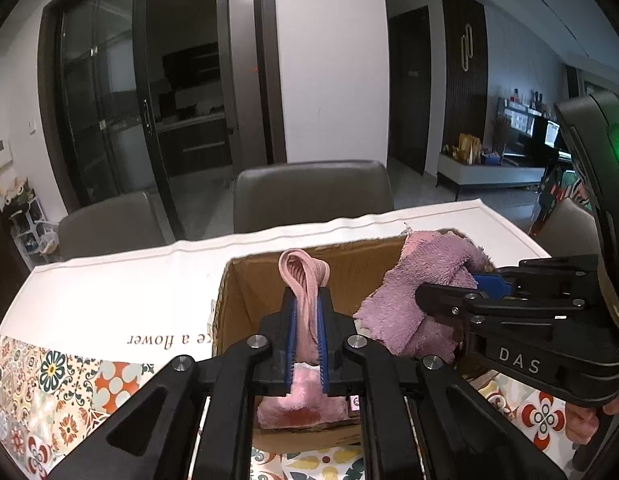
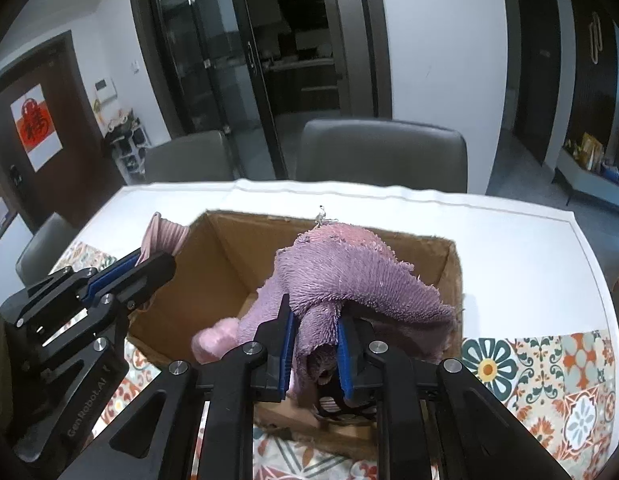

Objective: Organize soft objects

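An open cardboard box (image 1: 249, 292) stands on the table. My left gripper (image 1: 307, 304) is shut on a pink ribbed cloth (image 1: 305, 272), which hangs over the box's left part. Under it, a pink fluffy cloth (image 1: 305, 400) lies on the box floor. My right gripper (image 2: 315, 312) is shut on a purple shaggy towel (image 2: 349, 272) that droops over its fingers into the box (image 2: 229, 256). In the right wrist view the left gripper (image 2: 153, 260) holds the ribbed cloth (image 2: 165, 232) at the box's left wall, and the fluffy cloth (image 2: 217, 338) shows below. The right gripper (image 1: 447, 286) and its towel (image 1: 405, 280) sit at the box's right.
The table wears a white cloth (image 1: 109, 300) with a patterned tile border (image 2: 549, 368) near me. Grey chairs (image 1: 313, 192) stand along the far side. A hand (image 1: 585, 420) grips the right tool's handle.
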The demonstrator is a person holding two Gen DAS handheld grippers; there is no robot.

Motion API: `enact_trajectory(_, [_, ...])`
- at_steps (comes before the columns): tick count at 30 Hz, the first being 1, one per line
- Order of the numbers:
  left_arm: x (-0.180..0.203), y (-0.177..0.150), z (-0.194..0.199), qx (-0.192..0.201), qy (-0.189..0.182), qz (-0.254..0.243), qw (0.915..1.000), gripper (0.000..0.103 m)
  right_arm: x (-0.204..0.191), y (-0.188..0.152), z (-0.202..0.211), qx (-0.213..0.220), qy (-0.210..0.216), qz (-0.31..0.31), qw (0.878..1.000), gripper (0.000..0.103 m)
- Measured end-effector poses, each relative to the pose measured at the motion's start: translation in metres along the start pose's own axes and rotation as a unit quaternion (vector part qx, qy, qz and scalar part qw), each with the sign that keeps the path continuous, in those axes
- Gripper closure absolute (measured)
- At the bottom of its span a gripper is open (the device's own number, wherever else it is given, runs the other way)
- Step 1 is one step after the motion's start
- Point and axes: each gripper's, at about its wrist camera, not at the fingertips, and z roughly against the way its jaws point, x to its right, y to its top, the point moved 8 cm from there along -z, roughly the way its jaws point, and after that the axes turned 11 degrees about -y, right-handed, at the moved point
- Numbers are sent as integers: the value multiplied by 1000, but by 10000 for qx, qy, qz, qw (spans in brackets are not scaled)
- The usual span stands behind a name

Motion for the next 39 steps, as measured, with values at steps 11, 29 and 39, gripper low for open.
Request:
enact_trajectory(11, [-3, -11, -1, -235, 144, -4, 9996, 54, -5, -14, -25, -679, -15, 238, 9974, 63])
enact_trajectory(29, [10, -10, 91, 135, 496, 249, 9984, 44, 8, -25, 73, 217, -563, -294, 9977, 63])
enact_trajectory(39, [23, -24, 162, 463, 568, 136, 9972, 34, -3, -54, 146, 672, -748, -505, 9936, 57])
